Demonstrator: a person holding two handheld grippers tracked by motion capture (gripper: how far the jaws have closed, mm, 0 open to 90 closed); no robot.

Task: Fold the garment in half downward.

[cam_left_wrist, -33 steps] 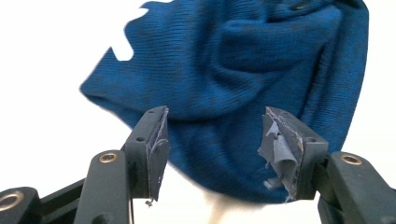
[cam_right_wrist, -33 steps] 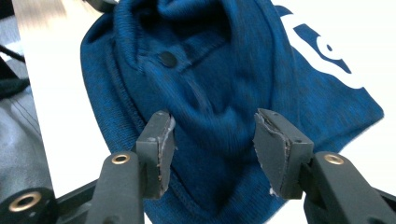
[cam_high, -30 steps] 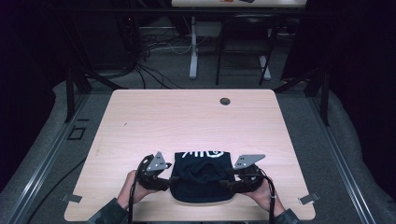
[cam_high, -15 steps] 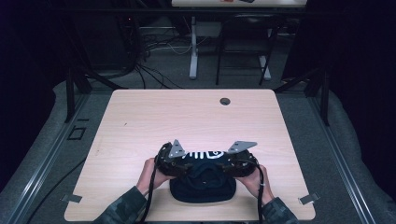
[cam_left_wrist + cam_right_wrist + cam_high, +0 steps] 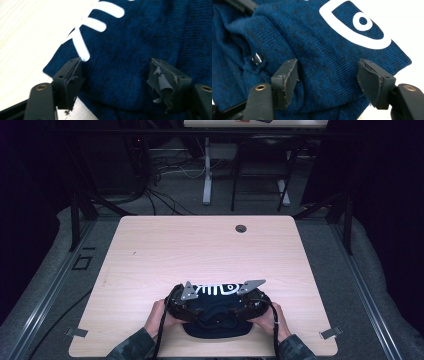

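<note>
Dark blue knit garment with white fish-bone print folded on near edge of wooden table. Left claw low over garment's left part, jaws just been opening, now standing apart, cloth spread beneath and between them, pads not pressing it. Right claw just beside it over the right part, jaws likewise just been opening, apart, cloth between, not gripped. White print just ahead of both claws. Small dark hole in table well beyond them.

Garment partly hidden under both tongs; print cut off
</note>
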